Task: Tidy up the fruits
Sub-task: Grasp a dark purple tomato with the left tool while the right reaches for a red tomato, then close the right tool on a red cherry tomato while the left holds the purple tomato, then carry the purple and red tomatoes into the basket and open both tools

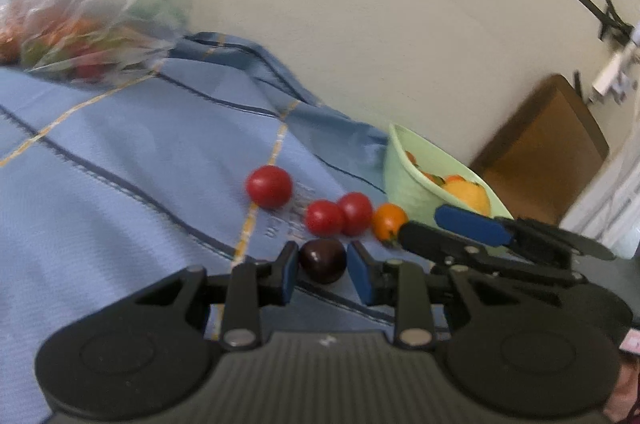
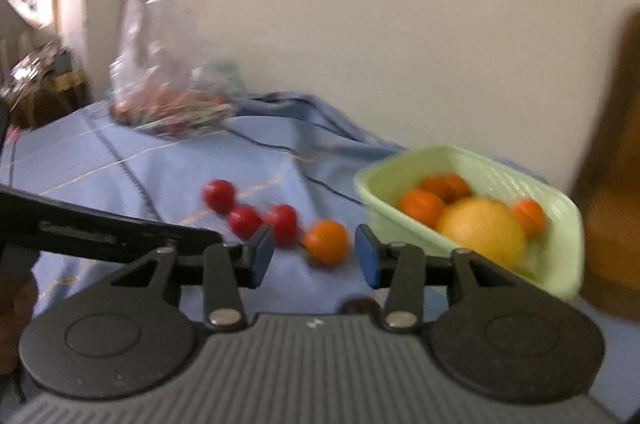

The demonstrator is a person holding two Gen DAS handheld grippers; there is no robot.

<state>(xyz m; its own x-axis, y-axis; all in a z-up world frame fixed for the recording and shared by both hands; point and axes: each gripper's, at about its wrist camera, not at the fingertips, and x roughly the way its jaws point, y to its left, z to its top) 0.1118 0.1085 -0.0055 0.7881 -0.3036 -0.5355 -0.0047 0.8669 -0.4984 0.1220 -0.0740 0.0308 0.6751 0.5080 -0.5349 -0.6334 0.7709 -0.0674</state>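
Observation:
A dark purple fruit [image 1: 323,260] lies on the blue cloth between the open fingers of my left gripper [image 1: 323,270], untouched. Behind it are three red tomatoes [image 1: 269,186] [image 1: 324,218] [image 1: 355,213] and a small orange fruit [image 1: 389,221]. My right gripper [image 2: 315,256] is open, with the orange fruit [image 2: 327,241] just beyond its fingertips; it also shows in the left wrist view [image 1: 448,228]. A pale green basket [image 2: 560,208] at the right holds a yellow fruit [image 2: 482,230] and several orange ones.
A clear plastic bag [image 2: 160,92] of produce lies at the far left of the blue cloth [image 1: 120,164]. A cream wall stands behind. A brown wooden piece [image 1: 544,148] stands right of the basket [image 1: 404,180].

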